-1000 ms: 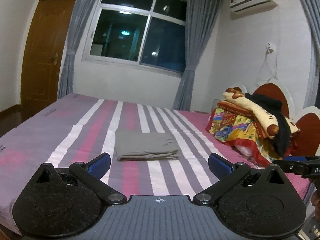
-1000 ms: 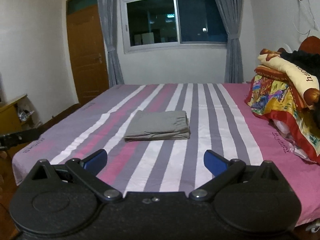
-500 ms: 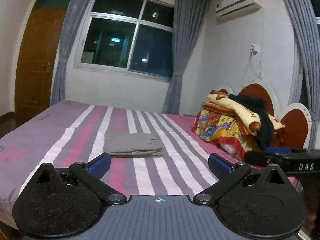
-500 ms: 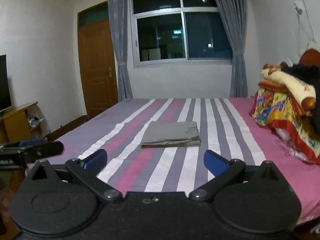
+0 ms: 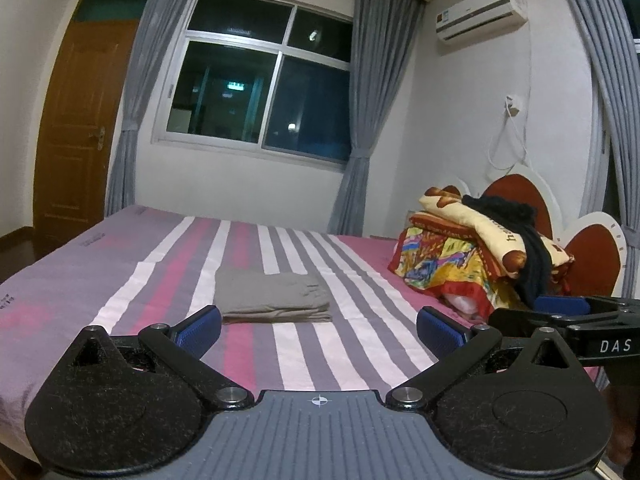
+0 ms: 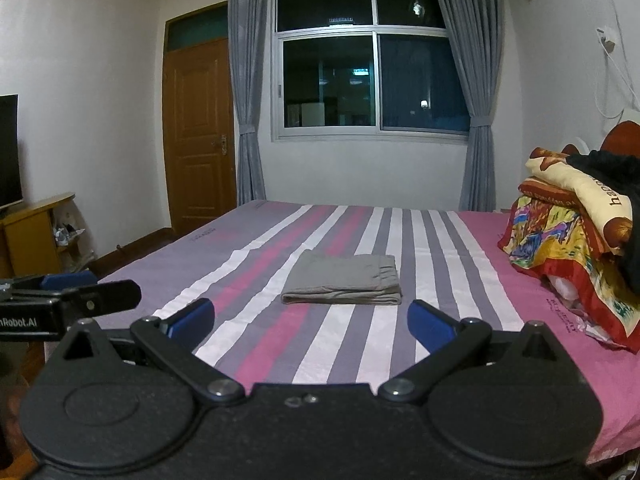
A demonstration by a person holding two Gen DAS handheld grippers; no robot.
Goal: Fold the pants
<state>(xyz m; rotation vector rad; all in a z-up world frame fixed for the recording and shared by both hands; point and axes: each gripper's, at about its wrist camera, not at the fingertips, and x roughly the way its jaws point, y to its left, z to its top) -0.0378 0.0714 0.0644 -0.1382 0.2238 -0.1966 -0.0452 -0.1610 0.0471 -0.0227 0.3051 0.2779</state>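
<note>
Grey pants (image 5: 272, 296) (image 6: 346, 284) lie folded into a flat rectangle in the middle of the striped bed (image 5: 120, 280) (image 6: 440, 248). My left gripper (image 5: 319, 330) is open, held back from the bed's near edge, with nothing between its blue pads. My right gripper (image 6: 311, 324) is open as well, empty, and well short of the pants. In the left wrist view the right gripper (image 5: 568, 316) shows at the right edge. The left gripper (image 6: 68, 296) shows at the left edge of the right wrist view.
A pile of colourful blankets with a black garment on top (image 5: 480, 256) (image 6: 580, 232) sits at the bed's right by the red headboard (image 5: 516, 196). A wooden door (image 6: 198, 136), window (image 6: 372, 64), curtains and a TV cabinet (image 6: 32, 228) ring the room.
Both grippers have pulled back and tilted up from the bed, so the folded pants look farther away. Each gripper now shows more in the other's view. The pants have not moved.
</note>
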